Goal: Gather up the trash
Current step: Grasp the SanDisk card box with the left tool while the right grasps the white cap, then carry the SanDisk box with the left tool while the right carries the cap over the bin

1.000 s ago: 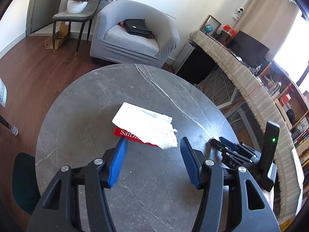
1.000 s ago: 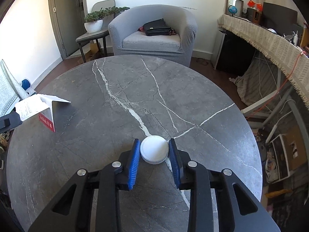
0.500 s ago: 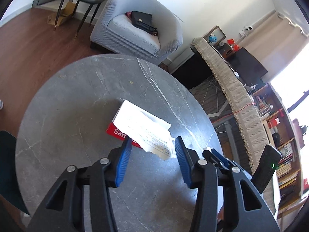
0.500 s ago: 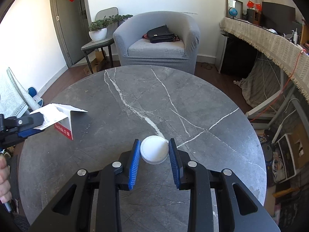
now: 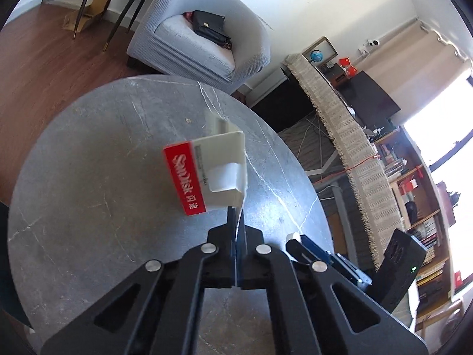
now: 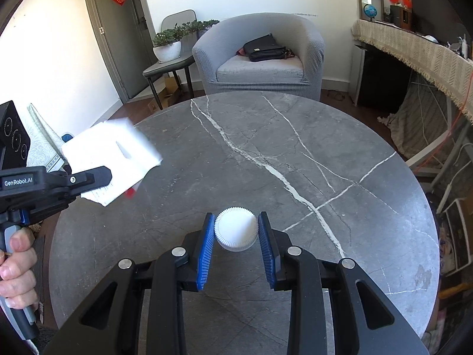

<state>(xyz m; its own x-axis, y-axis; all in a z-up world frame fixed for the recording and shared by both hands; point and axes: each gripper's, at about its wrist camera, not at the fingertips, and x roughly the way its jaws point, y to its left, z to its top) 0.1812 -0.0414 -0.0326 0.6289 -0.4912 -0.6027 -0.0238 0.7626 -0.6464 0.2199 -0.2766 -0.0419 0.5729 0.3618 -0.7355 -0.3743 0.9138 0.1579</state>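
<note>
My left gripper (image 5: 235, 224) is shut on the edge of a white and red SanDisk package (image 5: 207, 174) and holds it tilted above the round grey marble table (image 5: 88, 177). In the right wrist view the same package (image 6: 115, 153) hangs at the left over the table edge, pinched by the left gripper (image 6: 103, 174). My right gripper (image 6: 236, 233) is shut on a white ribbed paper cup (image 6: 236, 232) held above the table (image 6: 295, 153).
A grey armchair (image 6: 260, 56) with a black bag (image 6: 263, 48) stands beyond the table. A side chair with a potted plant (image 6: 167, 47) is at the back left. A fringed cloth-covered desk (image 6: 414, 50) runs along the right. The right gripper's body (image 5: 396, 269) shows at lower right.
My left gripper closed on the SanDisk package and lifted it off the table, turning it upright. My right gripper rose a little, still holding the cup.
</note>
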